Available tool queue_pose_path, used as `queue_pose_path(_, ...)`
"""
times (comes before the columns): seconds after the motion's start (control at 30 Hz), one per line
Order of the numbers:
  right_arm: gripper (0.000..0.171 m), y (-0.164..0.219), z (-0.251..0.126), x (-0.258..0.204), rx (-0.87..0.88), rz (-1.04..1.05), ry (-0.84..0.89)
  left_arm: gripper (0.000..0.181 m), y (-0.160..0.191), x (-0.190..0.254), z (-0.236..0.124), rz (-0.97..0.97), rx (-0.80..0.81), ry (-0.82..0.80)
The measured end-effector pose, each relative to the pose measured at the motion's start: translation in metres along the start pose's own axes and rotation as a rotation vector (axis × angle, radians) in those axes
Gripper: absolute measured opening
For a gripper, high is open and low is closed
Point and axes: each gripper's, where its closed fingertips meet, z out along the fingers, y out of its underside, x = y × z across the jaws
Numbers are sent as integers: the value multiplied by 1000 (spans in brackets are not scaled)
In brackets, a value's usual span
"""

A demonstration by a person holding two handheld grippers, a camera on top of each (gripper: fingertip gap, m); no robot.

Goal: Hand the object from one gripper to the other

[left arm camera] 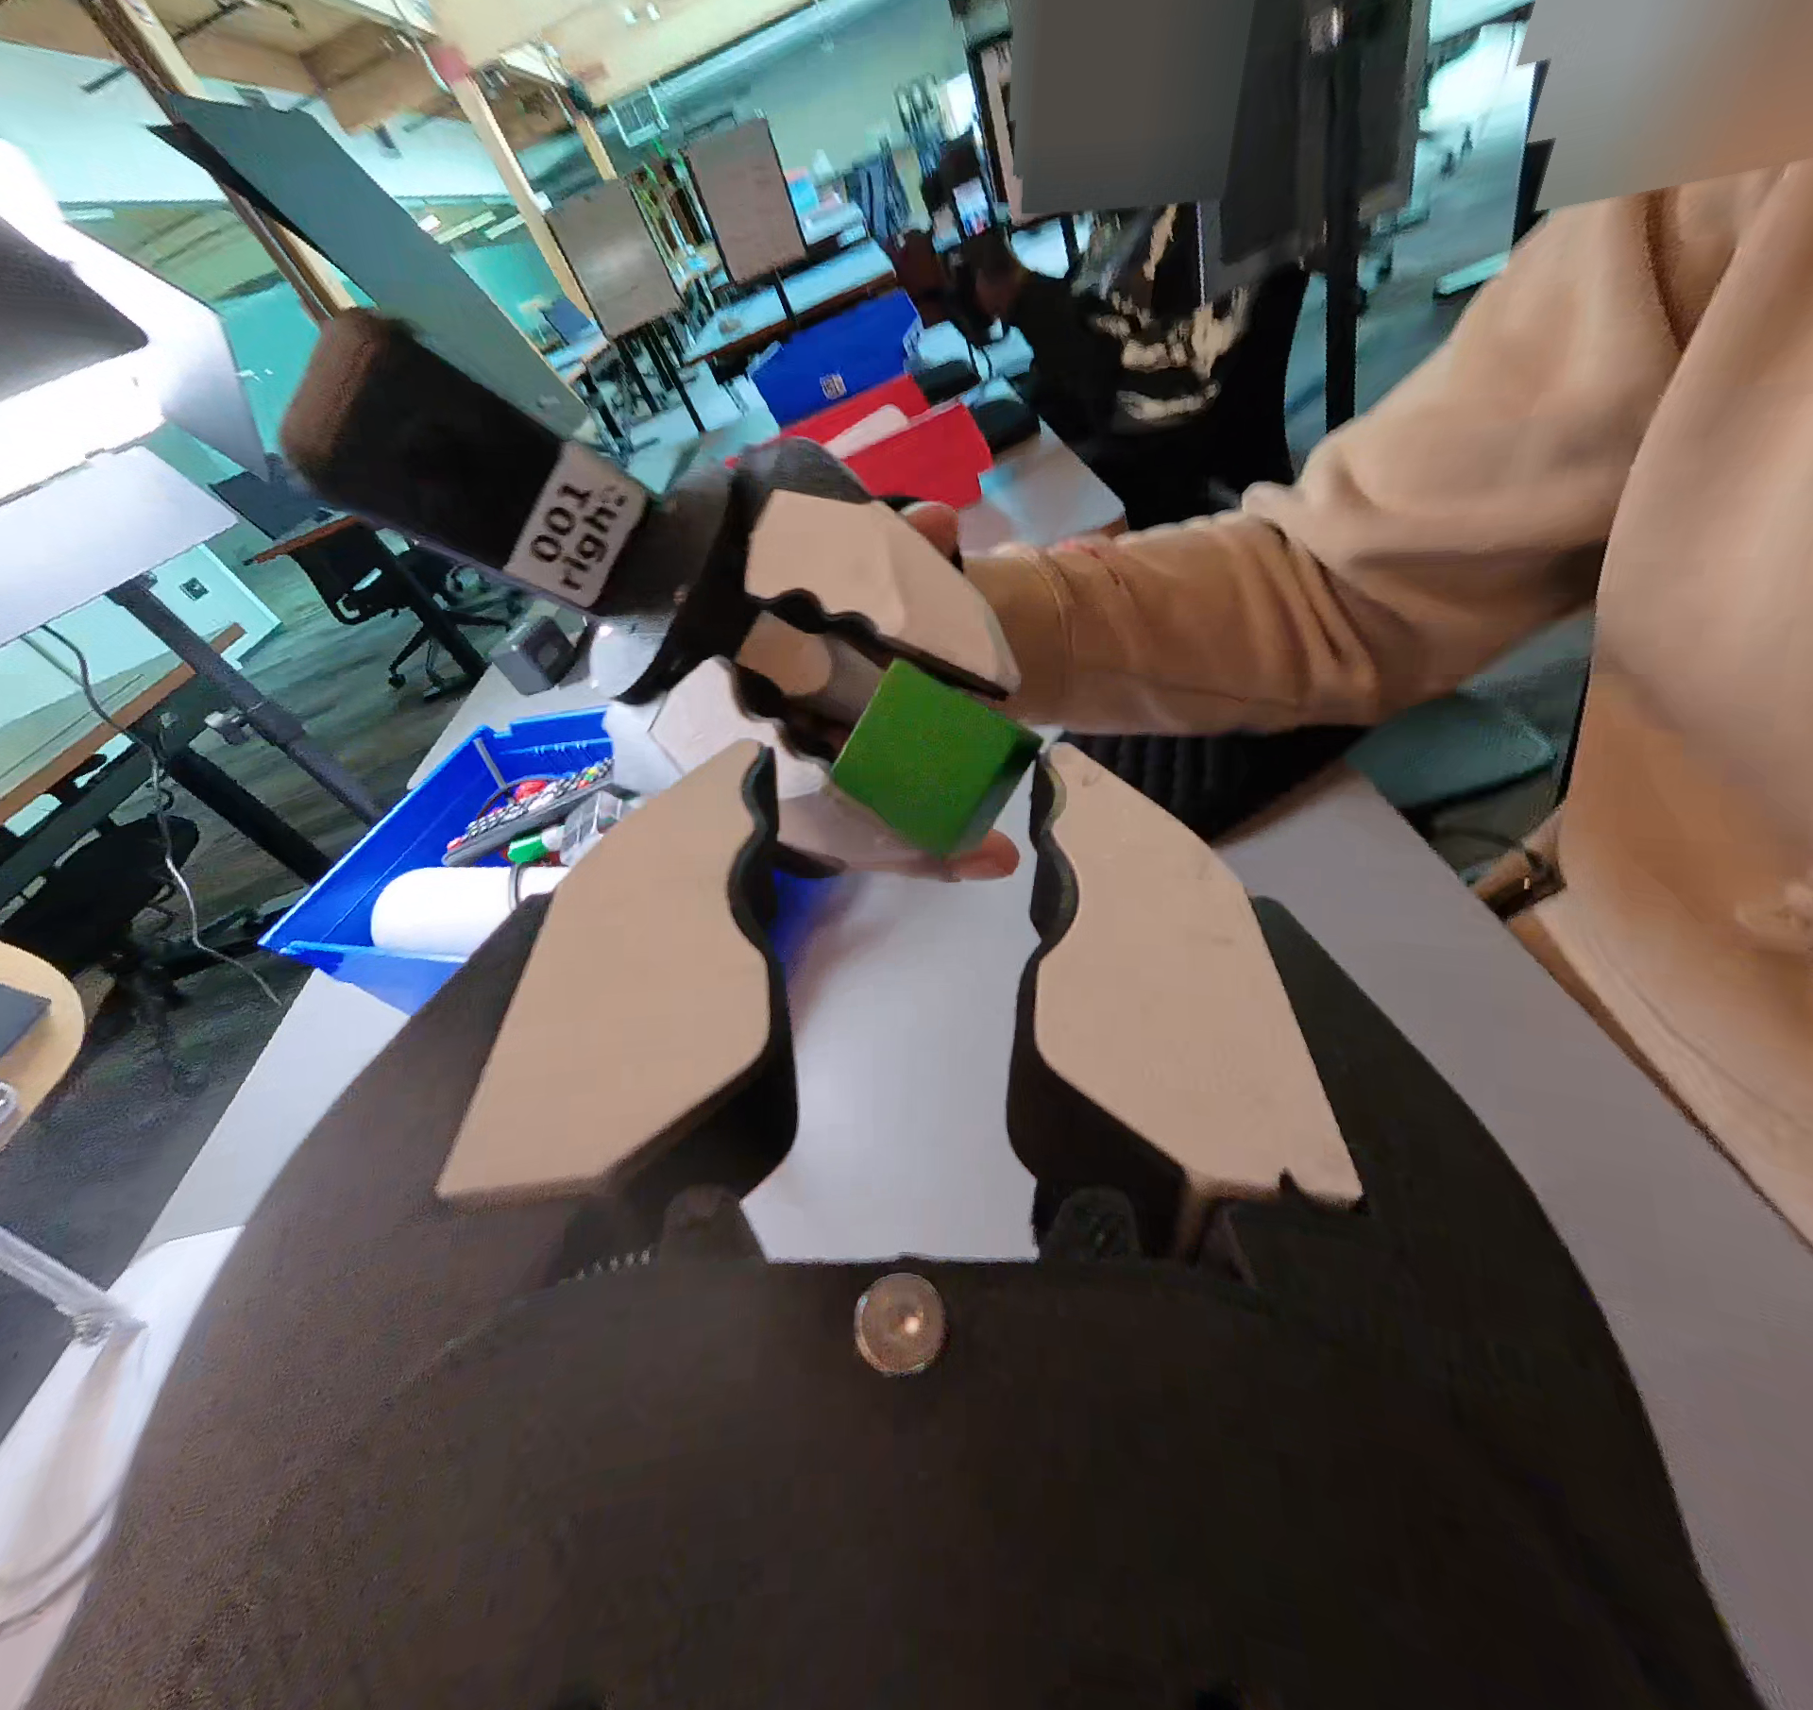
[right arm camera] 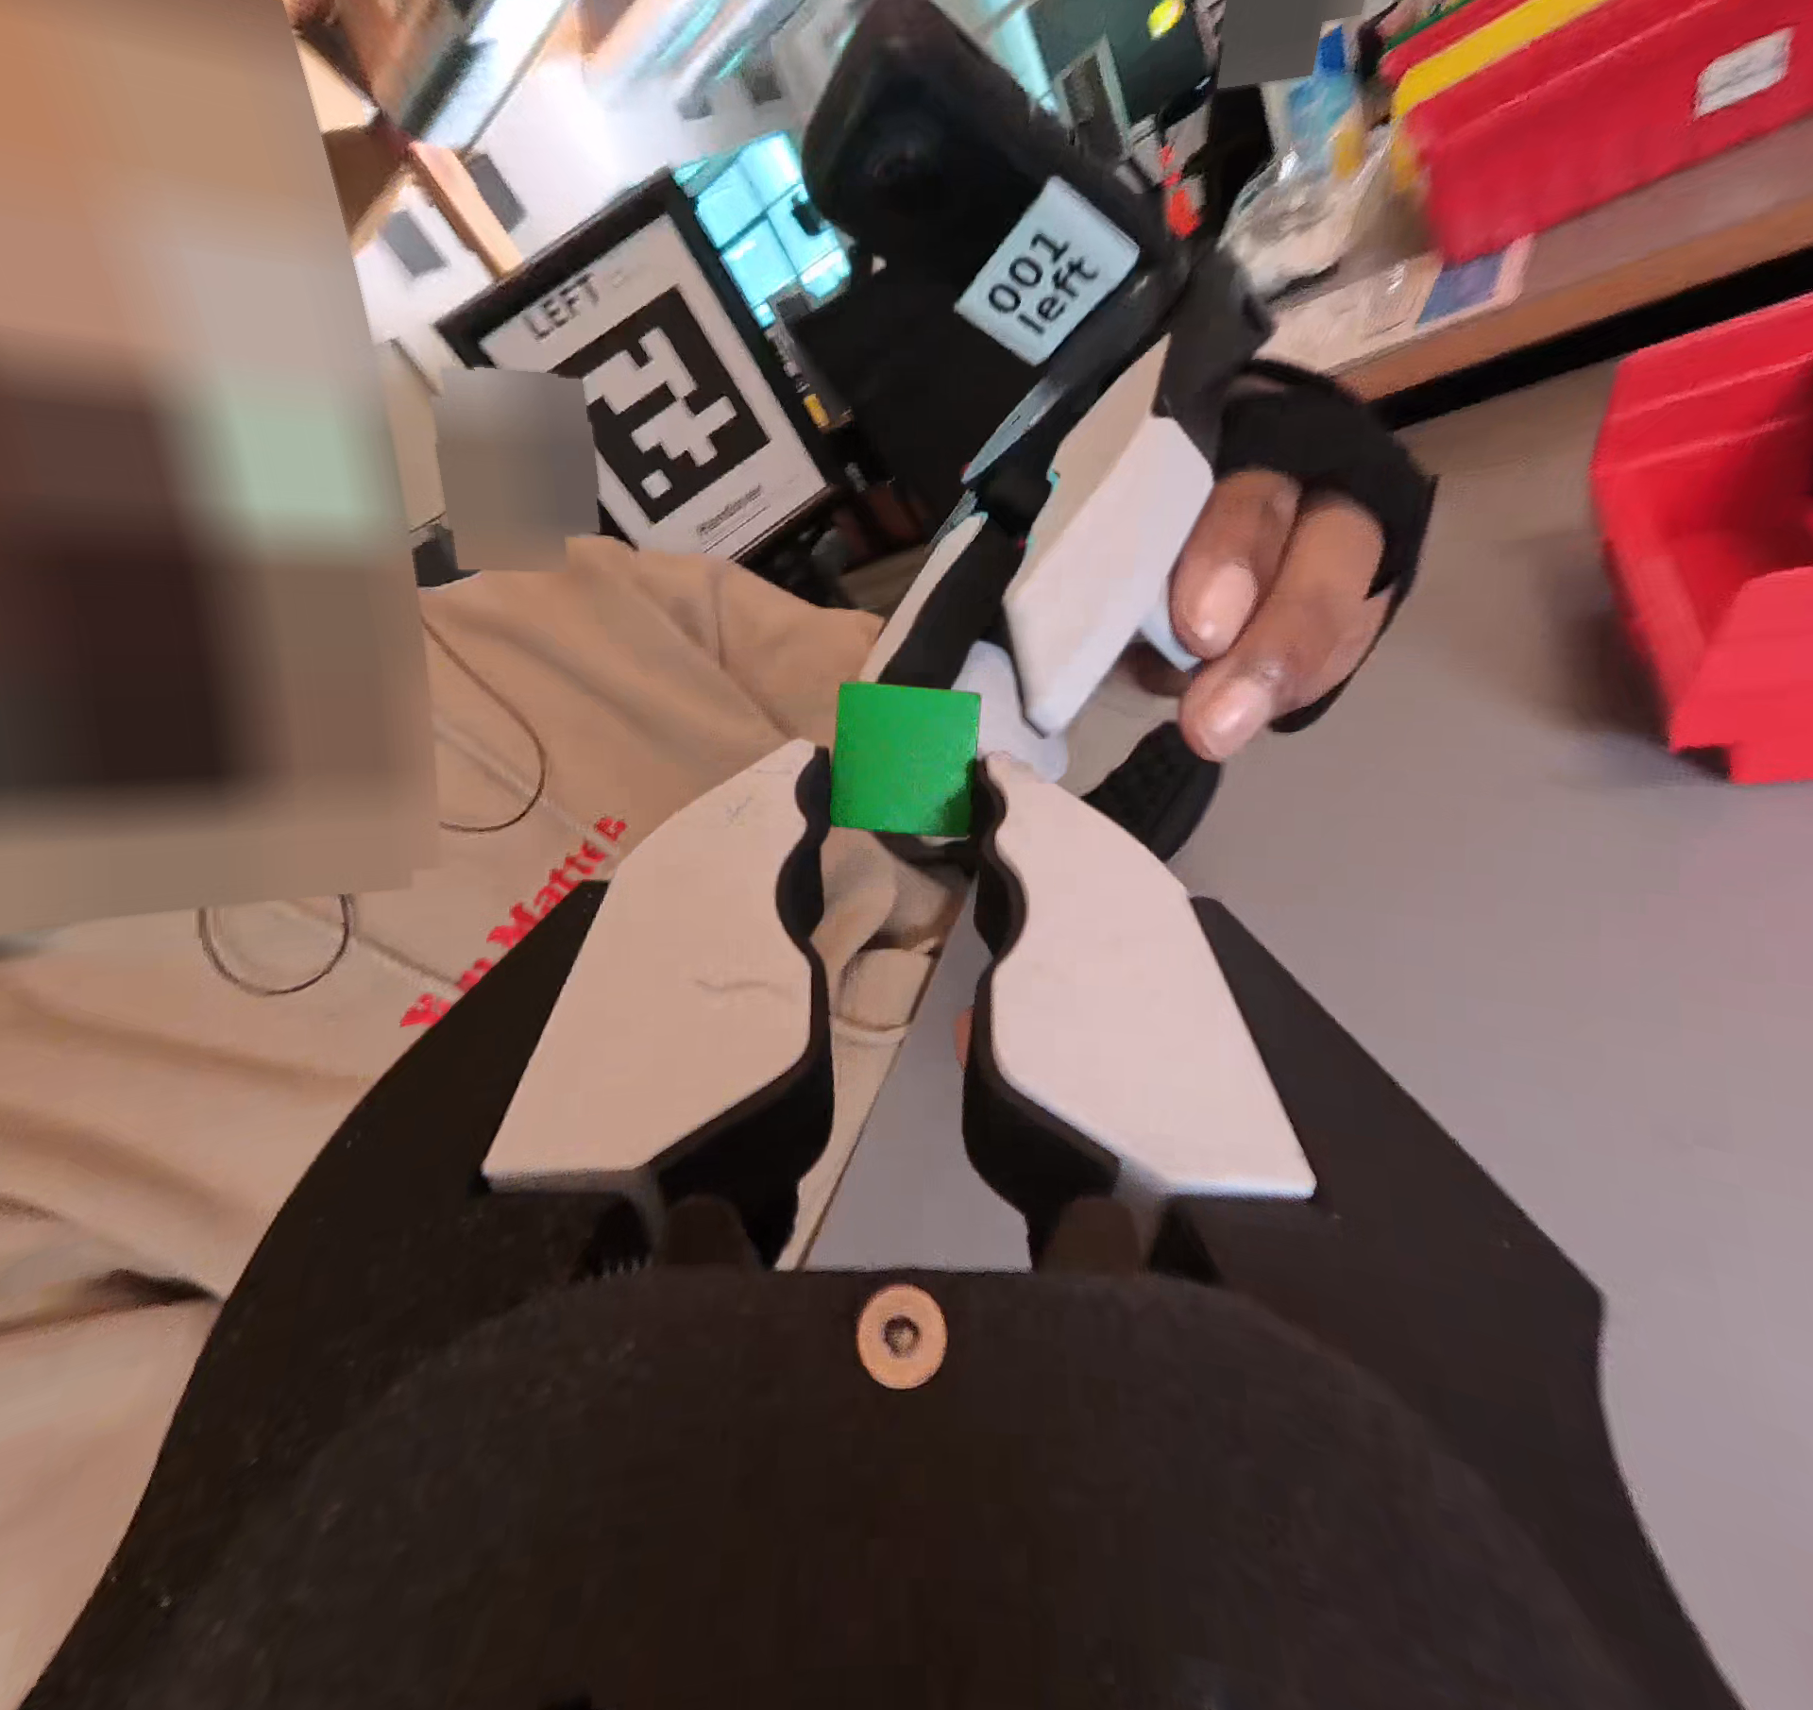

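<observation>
Right gripper (right arm camera: 903, 770) clamps a green cube (right arm camera: 905, 760) above the desk (right arm camera: 1472, 1025); left gripper (left arm camera: 903, 780) gapes, empty, just beside it.

Your right gripper (right arm camera: 903, 785) has its fingertips squeezed in tight with something pinched at the very tips, held up in the air. Your left gripper (left arm camera: 898, 795) faces it with fingers spread wide, and your left hand (right arm camera: 1266, 584) is wrapped round its handle.
</observation>
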Motion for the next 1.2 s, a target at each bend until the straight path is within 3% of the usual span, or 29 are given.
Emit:
queue_pose_path(0.1,26,4,4,6,-6,43,-13,37,8,5,2,87,-84,-6)
queue_pose_path(0.17,26,-9,0,13,77,57,23,36,5,-11,0,110,-88,-117)
queue_pose_path(0.23,28,-34,-15,29,234,37,166,36,0,-38,-8,60,-68,-265)
queue_pose_path(0.37,34,-69,-47,33,423,-288,478,35,-4,-64,-21,-157,12,-365)
queue_pose_path(0.47,41,-66,-42,26,279,-728,718,35,-10,-64,-19,-470,122,-258)
queue_pose_path(0.57,48,-51,-34,38,-29,-1152,968,35,-16,-62,-18,-754,229,-117)
queue_pose_path(0.67,51,-50,-23,41,-146,-1382,1096,34,-12,-54,-9,-913,229,-18)
queue_pose_path(0.77,28,-51,-21,42,-176,-1470,1152,30,-14,-48,-4,-959,239,47)
queue_pose_path(0.87,28,-55,-26,29,-14,-1219,1001,48,-23,-49,-12,-842,279,41)
queue_pose_path(0.93,28,-60,-31,14,142,-934,796,49,-24,-52,-20,-649,250,-50)
queue_pose_path(1.0,28,-54,-31,3,188,-641,545,53,-21,-48,-22,-451,175,-118)
queue_pose_path(1.1,28,-39,-26,-2,172,-314,269,53,-18,-35,-17,-243,92,-128)
queue_pose_path(1.2,28,-7,-10,1,31,-115,83,53,-8,-15,-9,-77,-1,-71)
